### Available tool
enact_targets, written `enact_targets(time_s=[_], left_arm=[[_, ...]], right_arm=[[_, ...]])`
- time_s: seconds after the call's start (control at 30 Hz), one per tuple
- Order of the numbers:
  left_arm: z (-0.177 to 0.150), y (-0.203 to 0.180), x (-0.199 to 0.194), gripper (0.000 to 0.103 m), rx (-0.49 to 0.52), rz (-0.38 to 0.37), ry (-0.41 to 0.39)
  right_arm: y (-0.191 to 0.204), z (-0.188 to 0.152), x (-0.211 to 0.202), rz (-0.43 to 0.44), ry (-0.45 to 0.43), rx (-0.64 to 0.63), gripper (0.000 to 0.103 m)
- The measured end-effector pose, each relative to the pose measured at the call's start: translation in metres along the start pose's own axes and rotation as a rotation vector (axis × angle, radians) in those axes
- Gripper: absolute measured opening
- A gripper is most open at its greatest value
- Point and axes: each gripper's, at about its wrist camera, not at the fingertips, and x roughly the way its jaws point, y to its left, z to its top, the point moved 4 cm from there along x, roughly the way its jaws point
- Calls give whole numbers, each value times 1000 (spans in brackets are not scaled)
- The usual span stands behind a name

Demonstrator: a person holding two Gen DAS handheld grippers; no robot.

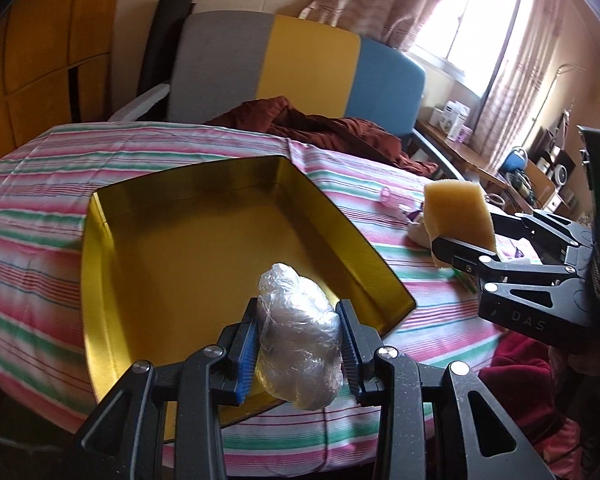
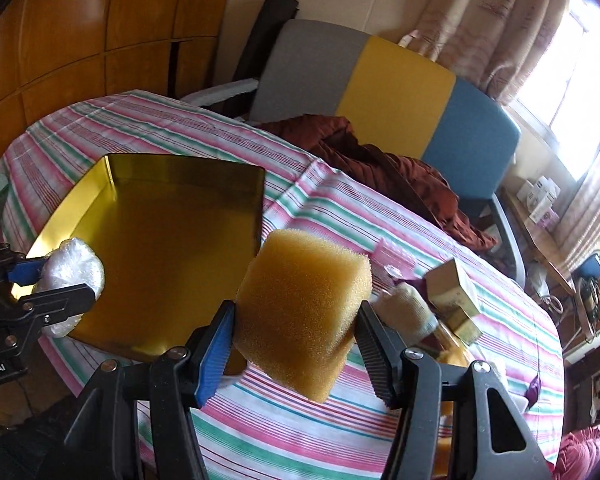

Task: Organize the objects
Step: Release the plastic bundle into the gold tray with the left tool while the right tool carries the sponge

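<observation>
While one gold tin [image 1: 172, 248] sits on the striped tablecloth [image 1: 40, 184], the left gripper [image 1: 298, 344] squeezes one plastic bundle [image 1: 300, 332], and the right gripper [image 2: 296, 328] squeezes one yellow sponge [image 2: 304, 304].

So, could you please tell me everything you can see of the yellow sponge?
The sponge is a thick block of coarse, open-pored foam, amber yellow, with rounded edges. It is clamped in the right gripper, whose ribbed pads press its two sides and dent it slightly. It hangs tilted in the air, touching nothing else, above the striped tablecloth just right of the gold tray. The left wrist view shows it clear of the tray.
</observation>
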Motion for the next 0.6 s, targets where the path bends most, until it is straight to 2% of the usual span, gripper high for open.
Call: enact_targets(time_s=[0.47,0.6], left_arm=[[-9,44,1,37,-79,76,1],[-13,59,2,37,-108,103,7]], right_arm=[[38,19,13,61,-10,-61,60],[48,23,25,121,7,-38,60]])
